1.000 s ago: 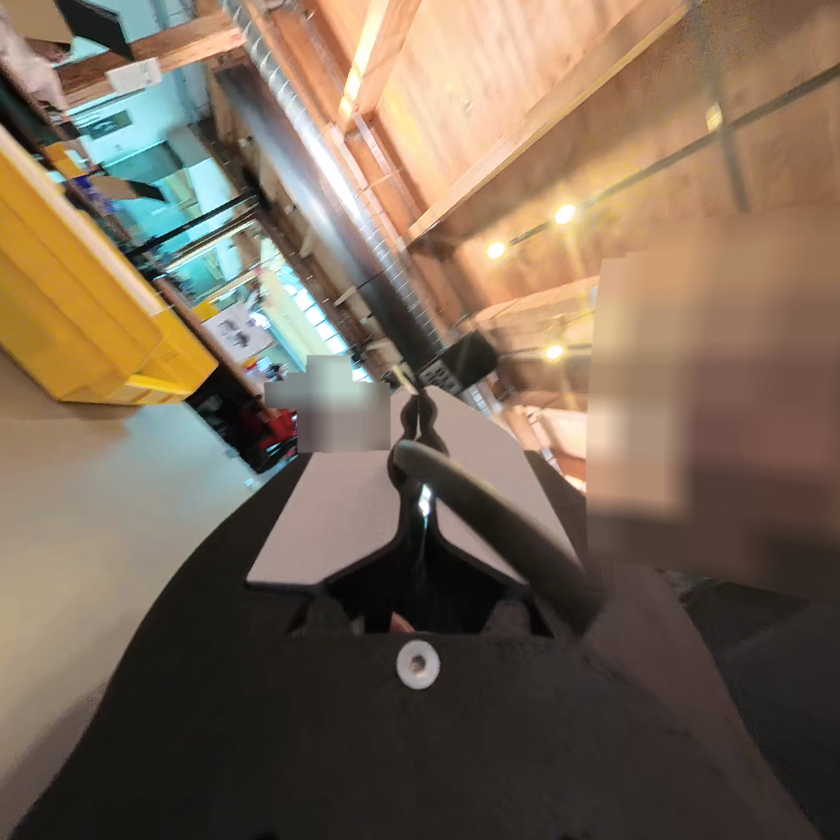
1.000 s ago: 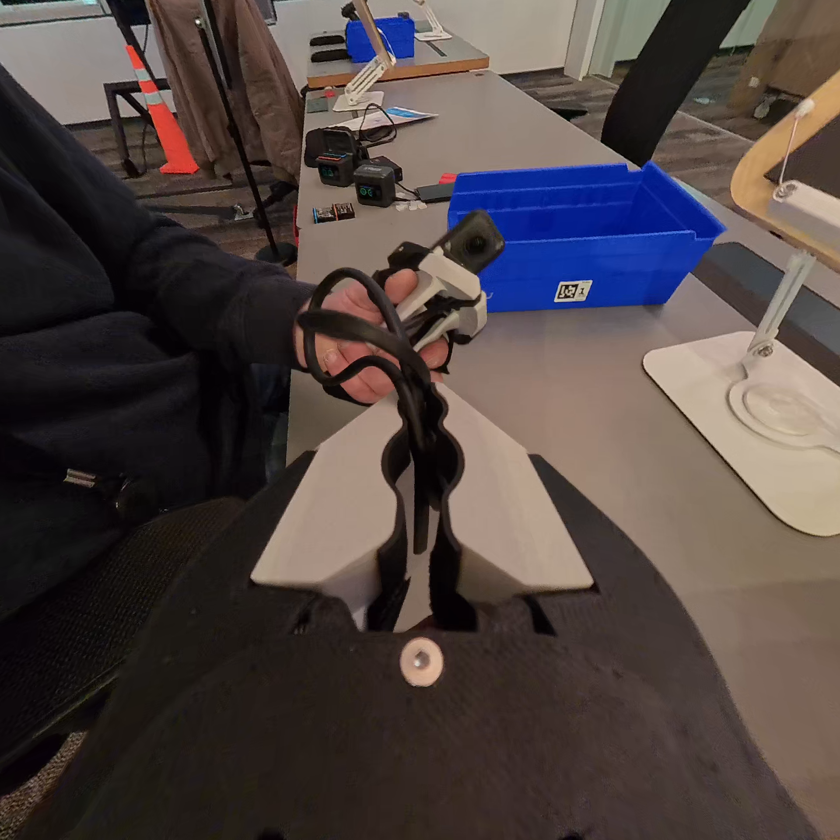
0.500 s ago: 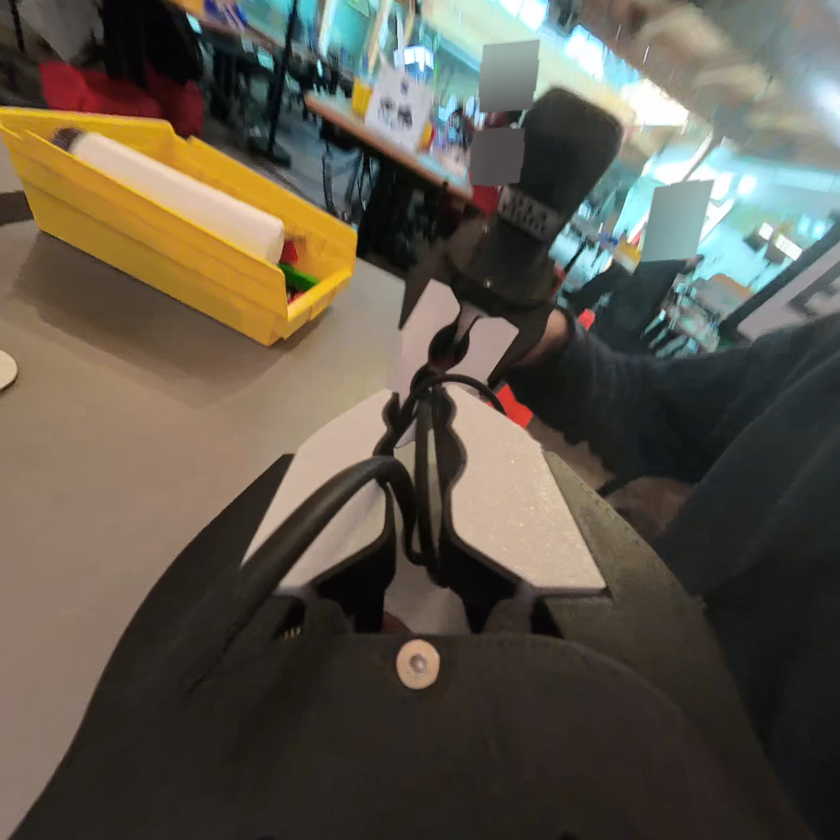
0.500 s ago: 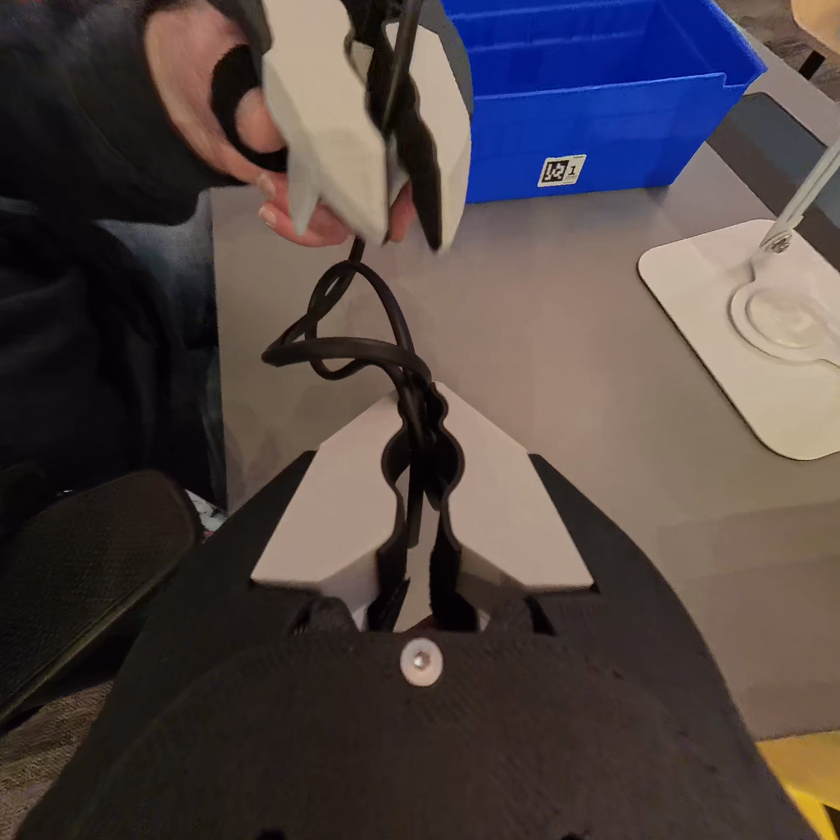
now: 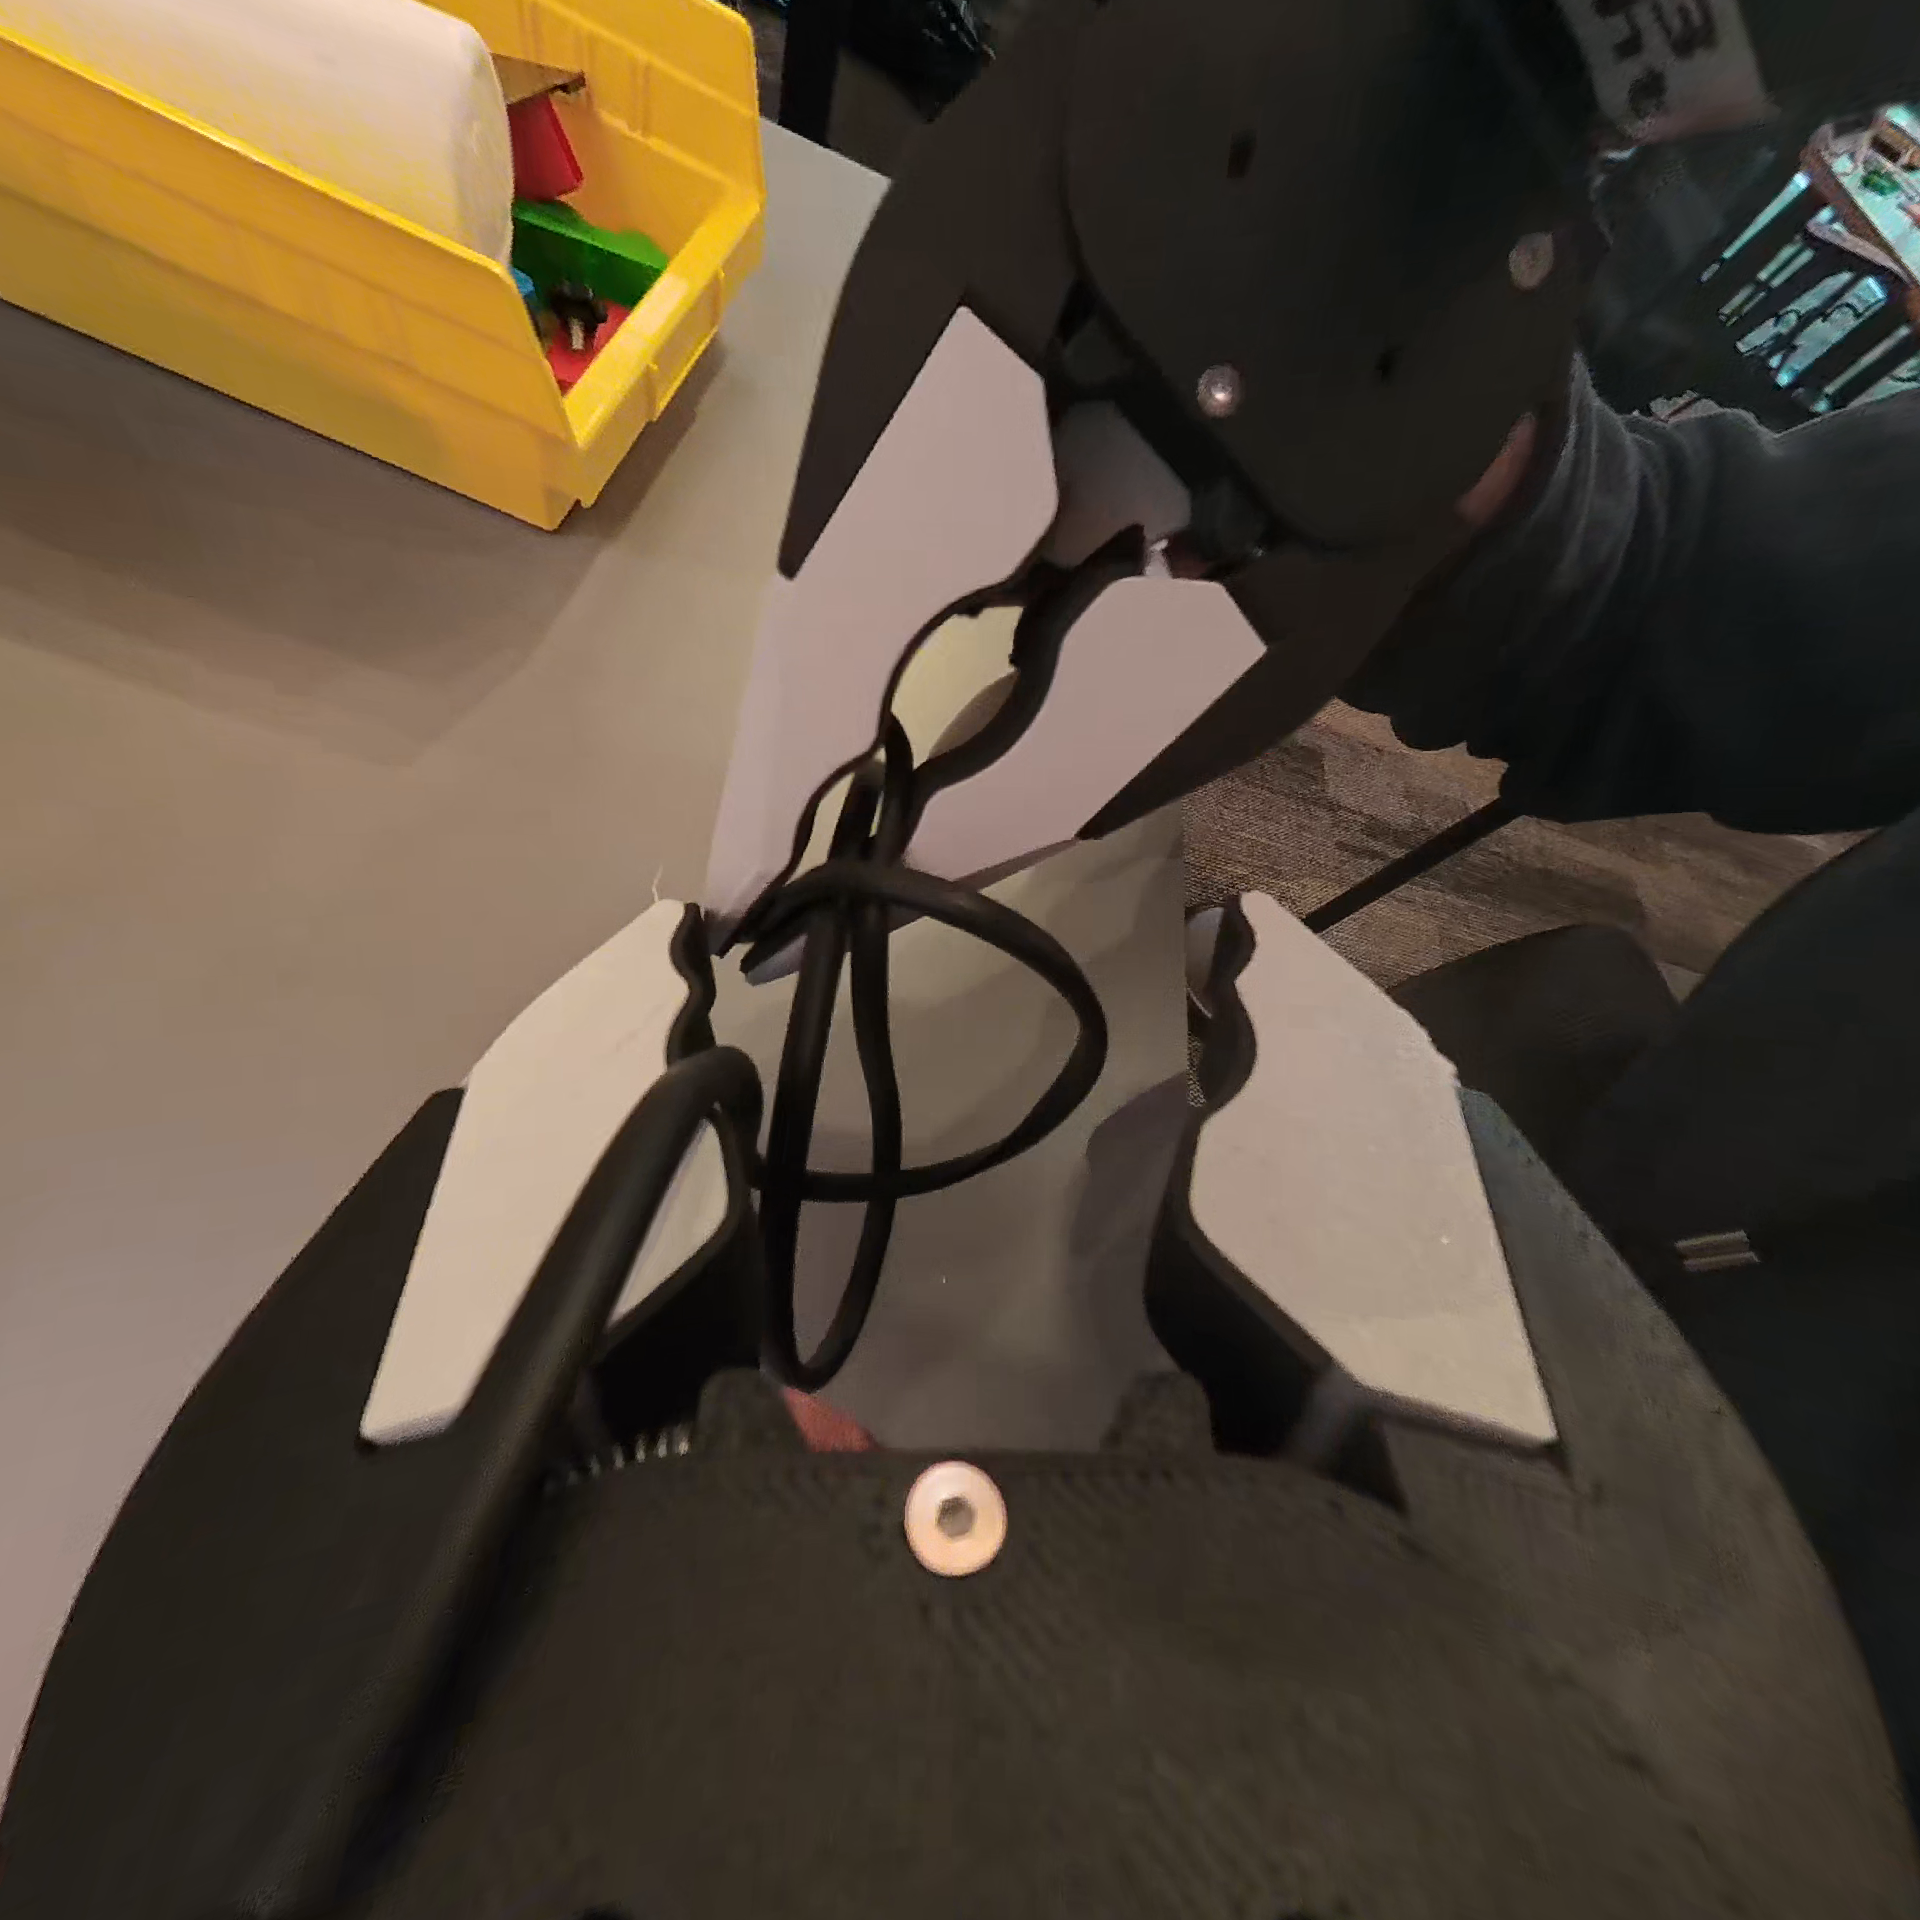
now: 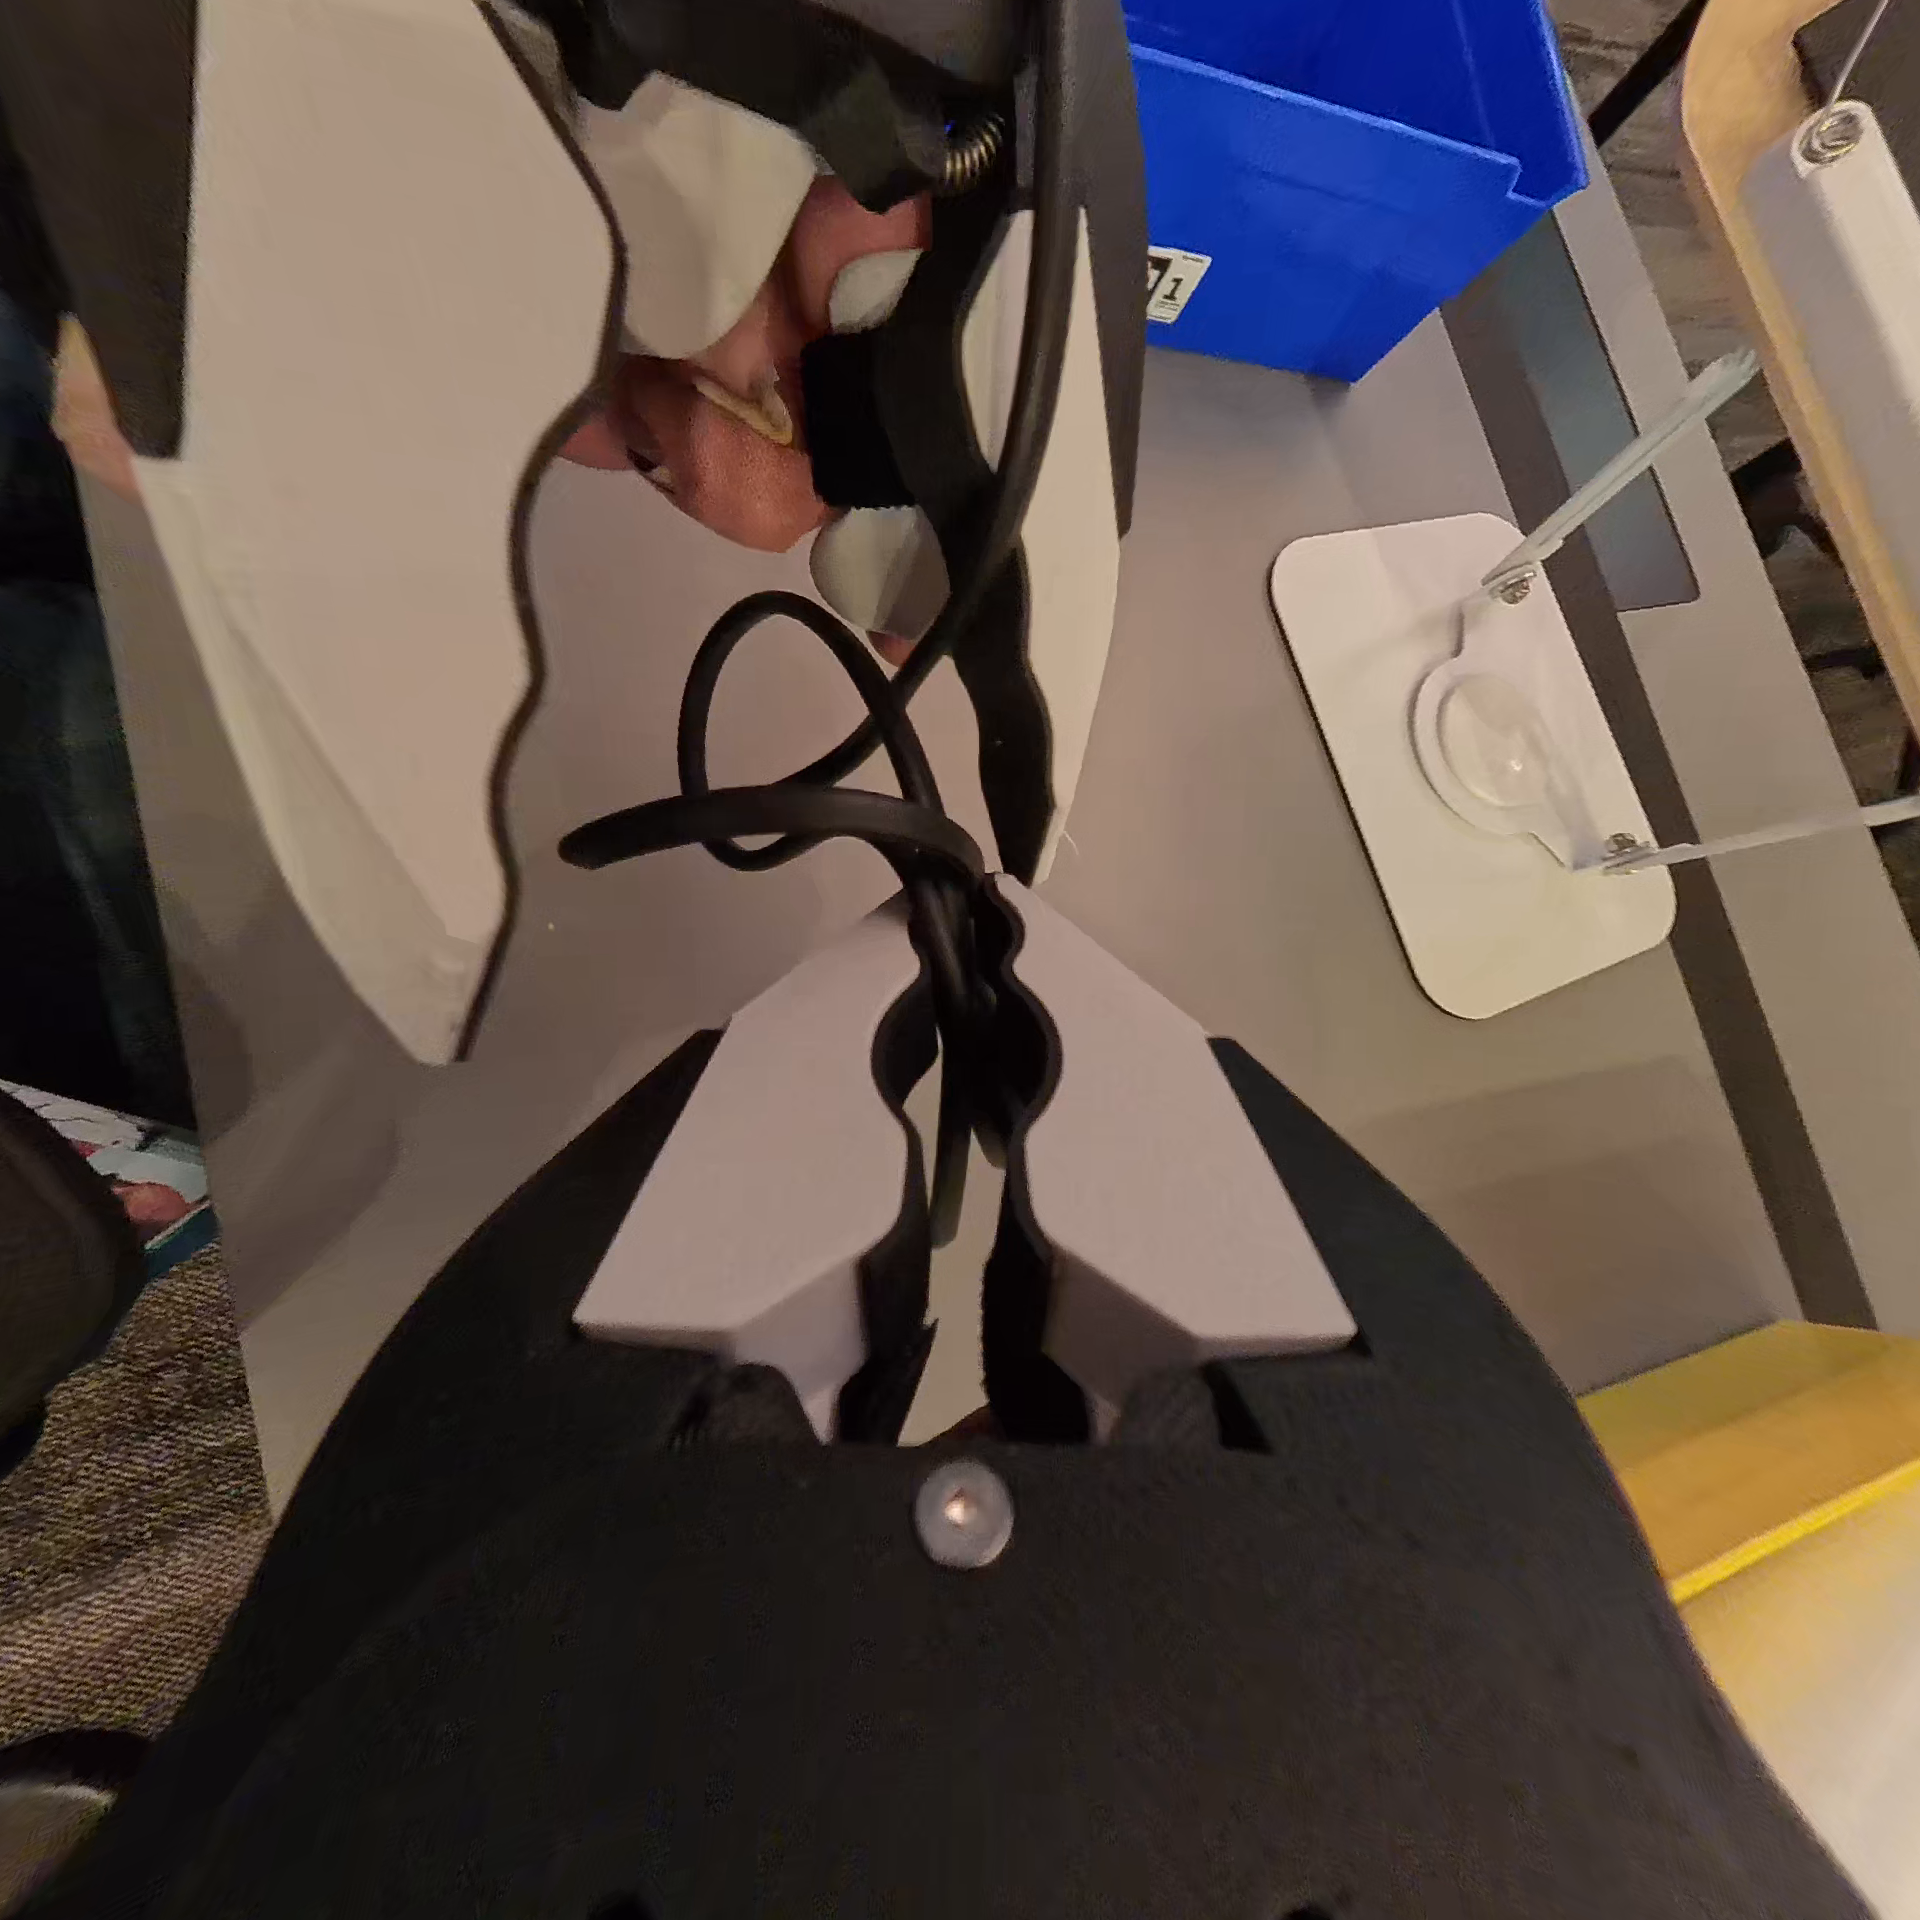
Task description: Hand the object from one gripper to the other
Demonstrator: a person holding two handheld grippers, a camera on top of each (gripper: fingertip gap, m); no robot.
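A black looped cable (image 5: 1039,997) hangs between the two grippers above the grey table (image 5: 260,779). My right gripper (image 6: 956,904) is shut on the cable (image 6: 790,810), which is bunched between its pads. My left gripper (image 5: 961,914) is open wide, its jaws well apart on either side of the loops. One loop lies over its left finger (image 5: 582,1174). The right gripper (image 5: 821,883) faces it from above, nearly tip to tip. In the right wrist view the open left gripper (image 6: 743,935) fills the top, with a hand behind it.
A yellow bin (image 5: 582,395) with a white roll and coloured pieces stands at the far left of the table. A blue bin (image 6: 1351,208) and a white stand base (image 6: 1455,779) sit on the table. A dark sleeve (image 5: 1662,623) is on the right. The white stand base (image 6: 1455,779) is about 30 cm from both grippers' fingertips.
My left gripper was shut on the cable half a second ago and has now opened. The right gripper stays shut on it. The two grippers have come closer together.
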